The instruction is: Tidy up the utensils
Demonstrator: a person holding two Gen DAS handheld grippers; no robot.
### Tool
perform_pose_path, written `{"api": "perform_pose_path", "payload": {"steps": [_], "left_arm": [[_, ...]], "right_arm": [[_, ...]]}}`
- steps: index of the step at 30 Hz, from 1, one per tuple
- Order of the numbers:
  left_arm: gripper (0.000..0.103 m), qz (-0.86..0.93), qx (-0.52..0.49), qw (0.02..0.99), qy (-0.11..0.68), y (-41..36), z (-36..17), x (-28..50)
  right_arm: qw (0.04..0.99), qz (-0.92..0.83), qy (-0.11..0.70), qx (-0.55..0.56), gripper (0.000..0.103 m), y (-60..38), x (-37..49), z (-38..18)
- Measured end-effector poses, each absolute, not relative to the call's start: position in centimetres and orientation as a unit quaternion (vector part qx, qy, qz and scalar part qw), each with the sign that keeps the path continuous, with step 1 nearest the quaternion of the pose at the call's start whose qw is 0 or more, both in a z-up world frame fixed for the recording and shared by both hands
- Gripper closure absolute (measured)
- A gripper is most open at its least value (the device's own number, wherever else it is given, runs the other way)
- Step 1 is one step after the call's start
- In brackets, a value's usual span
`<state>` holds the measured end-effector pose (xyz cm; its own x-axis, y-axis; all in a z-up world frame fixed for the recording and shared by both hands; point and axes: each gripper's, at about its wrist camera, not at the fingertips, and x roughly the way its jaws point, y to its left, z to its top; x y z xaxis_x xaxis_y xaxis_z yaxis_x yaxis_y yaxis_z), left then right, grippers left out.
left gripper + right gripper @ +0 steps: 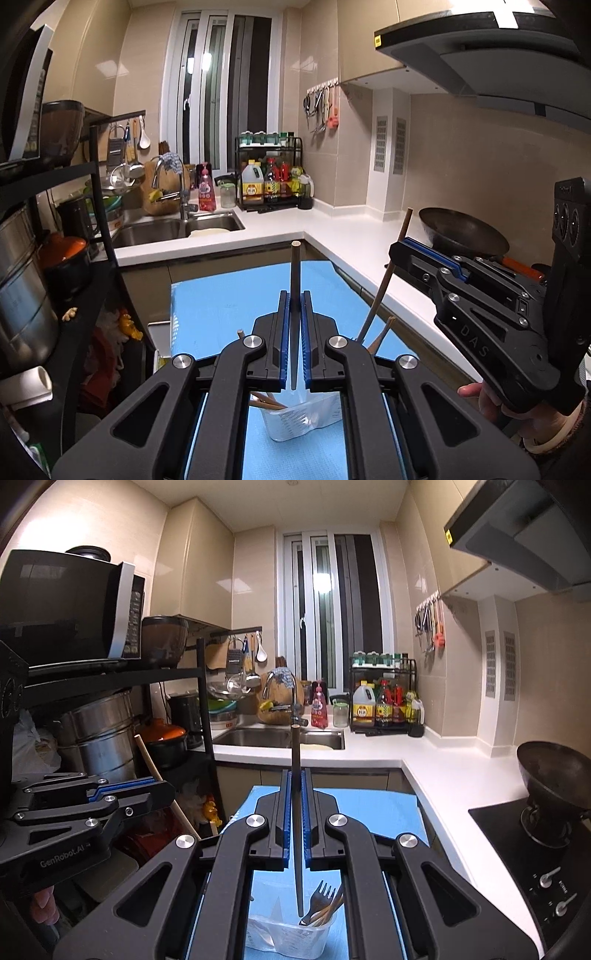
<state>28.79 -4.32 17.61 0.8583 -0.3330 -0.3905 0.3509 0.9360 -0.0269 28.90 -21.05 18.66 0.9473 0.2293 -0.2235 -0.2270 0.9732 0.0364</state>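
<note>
Wooden chopstick (pixel 295 280) upright, pinched in left gripper (pixel 294 306); another chopstick (pixel 296 775) in right gripper (pixel 295 786).

A home kitchen: double sink (pixel 280 737), microwave (pixel 70 605), wok (pixel 554 771) on what looks like a hob.

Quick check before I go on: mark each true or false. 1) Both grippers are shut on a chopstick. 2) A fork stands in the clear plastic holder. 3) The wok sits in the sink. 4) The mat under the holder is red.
1) True: the left gripper clamps a dark chopstick, and the right gripper clamps another chopstick.
2) True: a metal fork stands in the clear plastic utensil holder.
3) False: the black wok sits on the cooktop, away from the steel sink.
4) False: the mat is blue.
</note>
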Motion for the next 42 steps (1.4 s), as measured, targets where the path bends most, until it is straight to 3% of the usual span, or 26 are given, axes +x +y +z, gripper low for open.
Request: {"api": "perform_pose_path", "payload": {"steps": [21, 23, 24, 25, 26, 27, 28, 30, 37, 42], "left_arm": [[0.097, -0.161, 0.022, 0.958, 0.238, -5.0, 13.7, 32.6], [0.097, -0.162, 0.026, 0.955, 0.246, -5.1, 13.1, 32.8], [0.097, -0.160, 0.031, 0.954, 0.252, -5.2, 12.6, 32.8], [0.095, -0.156, 0.033, 0.954, 0.255, -5.2, 12.3, 32.7], [0.076, -0.148, 0.032, 0.955, 0.254, -5.0, 11.9, 32.5], [0.038, -0.134, 0.028, 0.959, 0.248, -4.7, 11.7, 32.0], [0.020, -0.108, 0.023, 0.966, 0.233, -4.2, 11.5, 31.3], [0.015, -0.085, 0.015, 0.973, 0.214, -3.4, 11.1, 30.2], [0.013, -0.071, 0.025, 0.970, 0.230, -3.3, 9.4, 28.3], [0.011, -0.061, 0.009, 0.971, 0.232, -2.7, 8.7, 26.5]], "right_arm": [[0.986, 0.121, 0.116, 0.007, 0.098, -21.0, 30.9, 16.3], [0.983, 0.122, 0.134, -0.001, 0.094, -20.8, 31.1, 15.4], [0.982, 0.120, 0.143, -0.008, 0.081, -20.7, 31.1, 15.0], [0.982, 0.113, 0.152, -0.014, 0.063, -20.7, 31.0, 14.4], [0.982, 0.111, 0.154, -0.014, 0.056, -20.8, 30.8, 14.0], [0.982, 0.107, 0.158, -0.011, 0.050, -21.1, 30.4, 13.2], [0.981, 0.103, 0.162, -0.009, 0.044, -21.4, 30.1, 12.6], [0.979, 0.097, 0.177, 0.000, 0.039, -21.9, 29.5, 11.3], [0.979, 0.080, 0.189, 0.013, 0.019, -22.6, 26.6, 9.4], [0.980, 0.060, 0.188, 0.029, 0.011, -22.7, 24.3, 8.6]]}}
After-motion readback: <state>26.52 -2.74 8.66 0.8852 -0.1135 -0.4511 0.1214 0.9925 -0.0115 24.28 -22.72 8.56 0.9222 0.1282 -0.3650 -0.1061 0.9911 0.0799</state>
